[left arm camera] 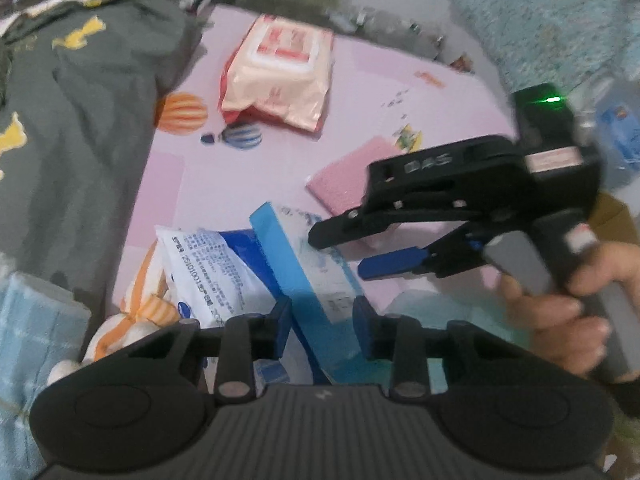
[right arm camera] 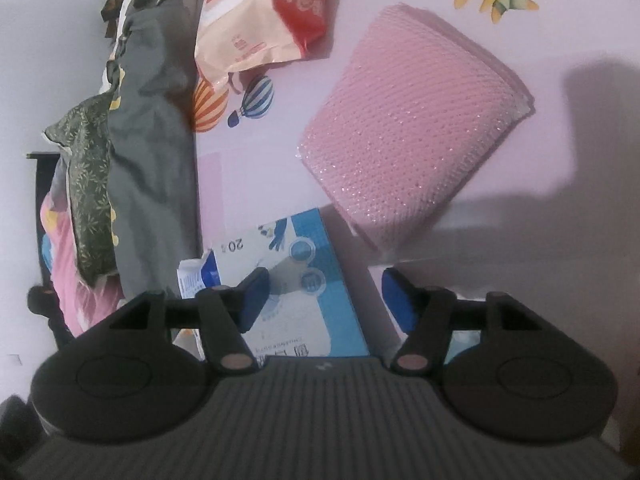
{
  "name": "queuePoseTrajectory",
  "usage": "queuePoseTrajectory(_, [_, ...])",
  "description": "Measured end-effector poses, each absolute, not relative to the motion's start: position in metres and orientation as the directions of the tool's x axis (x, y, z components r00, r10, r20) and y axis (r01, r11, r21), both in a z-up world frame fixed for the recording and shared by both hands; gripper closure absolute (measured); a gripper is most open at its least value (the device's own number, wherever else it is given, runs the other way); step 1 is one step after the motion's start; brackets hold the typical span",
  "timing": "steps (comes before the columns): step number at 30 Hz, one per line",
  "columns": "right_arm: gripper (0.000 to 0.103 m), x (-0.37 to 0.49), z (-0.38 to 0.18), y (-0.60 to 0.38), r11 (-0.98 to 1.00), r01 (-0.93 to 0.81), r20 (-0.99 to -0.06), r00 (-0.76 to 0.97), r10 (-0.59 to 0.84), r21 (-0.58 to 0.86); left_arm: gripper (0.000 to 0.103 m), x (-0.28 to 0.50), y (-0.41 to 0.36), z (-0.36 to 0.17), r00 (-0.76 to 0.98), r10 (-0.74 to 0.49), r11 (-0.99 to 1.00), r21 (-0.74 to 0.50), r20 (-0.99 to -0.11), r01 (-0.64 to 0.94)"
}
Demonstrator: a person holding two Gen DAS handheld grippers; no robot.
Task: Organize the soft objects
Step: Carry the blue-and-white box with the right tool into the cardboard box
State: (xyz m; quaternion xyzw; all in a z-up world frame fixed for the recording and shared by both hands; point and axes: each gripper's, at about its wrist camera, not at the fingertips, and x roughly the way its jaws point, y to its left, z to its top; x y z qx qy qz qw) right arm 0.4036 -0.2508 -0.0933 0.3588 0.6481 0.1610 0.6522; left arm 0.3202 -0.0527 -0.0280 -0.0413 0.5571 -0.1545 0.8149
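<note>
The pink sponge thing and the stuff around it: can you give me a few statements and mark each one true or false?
1. The pink sponge lies on the pink mat, gripped by neither tool. True.
2. The right gripper is clamped shut on the blue box. False: its jaws stand open, nothing between them.
3. The wipes pack is green. False: it is red and cream.
4. A grey garment lies along the mat's left side. True.
5. The left gripper stands open, with the blue box beyond its fingertips. True.
</note>
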Motion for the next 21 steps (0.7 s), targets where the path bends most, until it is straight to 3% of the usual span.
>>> queuePoseTrajectory(11, [0.033, 0.404, -0.099, -0.247, 0.629, 0.239, -0.662, 0.096, 0.743, 0.740, 0.064, 0.336, -0.051, -0.040, 0.303, -0.304, 0.951, -0.270, -0.903, 0.152])
queuePoseTrajectory(21, [0.048, 0.391, -0.062, -0.249, 0.607, 0.162, -0.628, 0.163, 0.761, 0.778, 0.063, 0.317, -0.047, 0.002, 0.402, -0.290, 0.956, -0.244, -0.868, 0.163])
